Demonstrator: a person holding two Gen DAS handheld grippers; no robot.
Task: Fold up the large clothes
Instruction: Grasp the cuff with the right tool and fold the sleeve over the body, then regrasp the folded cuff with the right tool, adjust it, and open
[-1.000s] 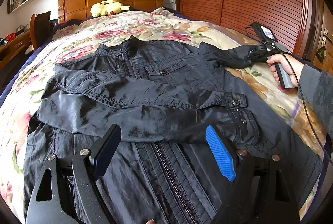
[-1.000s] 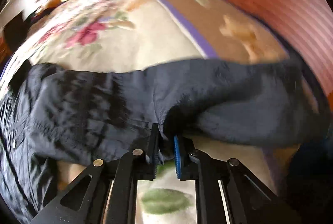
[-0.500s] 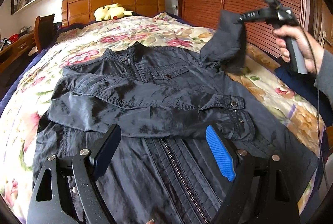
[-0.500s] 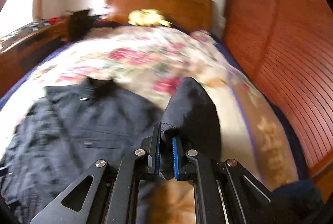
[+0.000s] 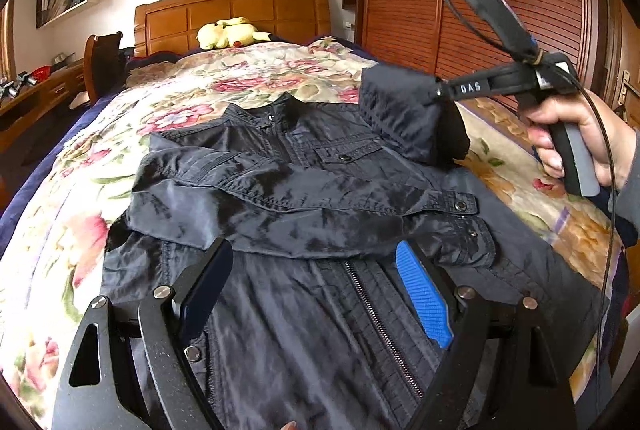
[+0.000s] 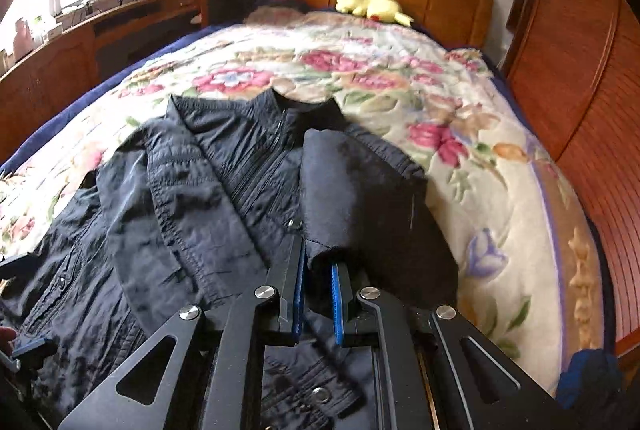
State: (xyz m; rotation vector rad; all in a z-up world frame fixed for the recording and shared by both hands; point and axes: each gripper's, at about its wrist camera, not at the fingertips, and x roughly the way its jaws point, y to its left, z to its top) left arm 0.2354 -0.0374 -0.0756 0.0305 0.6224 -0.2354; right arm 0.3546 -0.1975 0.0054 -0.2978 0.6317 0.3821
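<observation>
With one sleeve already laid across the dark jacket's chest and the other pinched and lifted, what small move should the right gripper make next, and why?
Probably lower the lifted sleeve across the dark navy zip jacket. The right gripper, jaws just opening with the sleeve between them, holds it above the chest; the left gripper is open and empty.

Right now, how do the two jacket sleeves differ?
One sleeve lies folded flat across the chest; the other sleeve is lifted off the bed. Nothing grips the flat one; the right gripper has the raised one's end between its opening jaws. Both are the same dark fabric.
</observation>
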